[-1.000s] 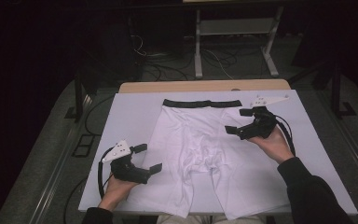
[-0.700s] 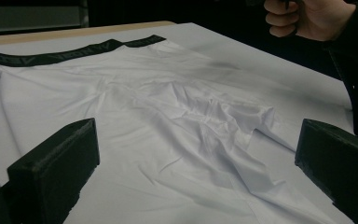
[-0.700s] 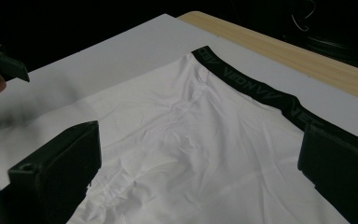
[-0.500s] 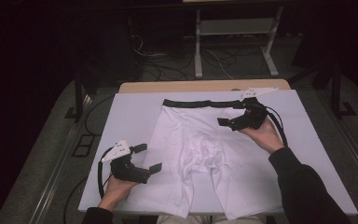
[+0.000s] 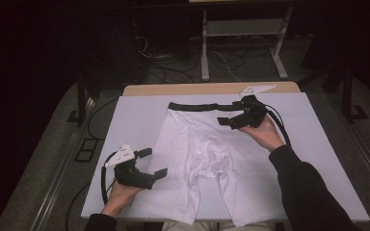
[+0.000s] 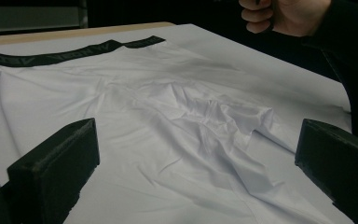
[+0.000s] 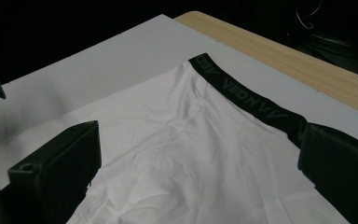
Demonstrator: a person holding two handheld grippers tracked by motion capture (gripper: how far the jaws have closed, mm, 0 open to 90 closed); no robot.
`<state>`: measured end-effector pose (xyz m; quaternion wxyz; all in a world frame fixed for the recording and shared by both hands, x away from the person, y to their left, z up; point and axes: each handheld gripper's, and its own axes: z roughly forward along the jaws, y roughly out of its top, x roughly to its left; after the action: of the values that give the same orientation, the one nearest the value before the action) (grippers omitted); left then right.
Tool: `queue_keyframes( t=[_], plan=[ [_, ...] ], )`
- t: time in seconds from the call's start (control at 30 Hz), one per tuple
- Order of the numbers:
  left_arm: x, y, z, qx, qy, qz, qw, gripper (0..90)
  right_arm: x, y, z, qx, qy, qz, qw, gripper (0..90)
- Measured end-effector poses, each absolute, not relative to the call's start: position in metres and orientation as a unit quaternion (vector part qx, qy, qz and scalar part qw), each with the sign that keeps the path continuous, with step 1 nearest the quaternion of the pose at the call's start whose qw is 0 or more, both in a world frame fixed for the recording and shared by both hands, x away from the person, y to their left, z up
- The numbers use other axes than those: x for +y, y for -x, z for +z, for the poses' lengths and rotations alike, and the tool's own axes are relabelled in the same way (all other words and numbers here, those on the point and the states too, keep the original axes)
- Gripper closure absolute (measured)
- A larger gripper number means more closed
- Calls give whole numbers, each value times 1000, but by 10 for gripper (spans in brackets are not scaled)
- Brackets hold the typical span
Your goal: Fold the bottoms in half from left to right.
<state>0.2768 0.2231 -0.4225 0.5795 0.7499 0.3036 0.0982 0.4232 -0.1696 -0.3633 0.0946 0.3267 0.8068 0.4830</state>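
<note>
Hovering my right gripper [image 5: 227, 120] over shorts [image 5: 212, 163] near waistband [image 5: 197, 106], jaws apart | left gripper [image 5: 153, 163] at left leg edge, jaws apart | counter [image 5: 318, 144]

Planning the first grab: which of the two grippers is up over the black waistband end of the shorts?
The right gripper, jaws open above the shorts' black waistband. The left gripper sits open beside a leg hem, nearest the person.

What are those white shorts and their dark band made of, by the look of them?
The white shorts look like thin, soft knit fabric, perhaps cotton: matte, with small wrinkles and a stitched seam. The black waistband seems woven elastic, a flat strip with lettering worked in.
</note>
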Motion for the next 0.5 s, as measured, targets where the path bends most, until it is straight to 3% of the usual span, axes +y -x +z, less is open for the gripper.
queue_keyframes(
  t=[0.5],
  plan=[
    [224, -278, -422, 304, -746, 95, 585, 0, -140, -446, -359, 816, -316, 475, 90, 0]
  ],
)
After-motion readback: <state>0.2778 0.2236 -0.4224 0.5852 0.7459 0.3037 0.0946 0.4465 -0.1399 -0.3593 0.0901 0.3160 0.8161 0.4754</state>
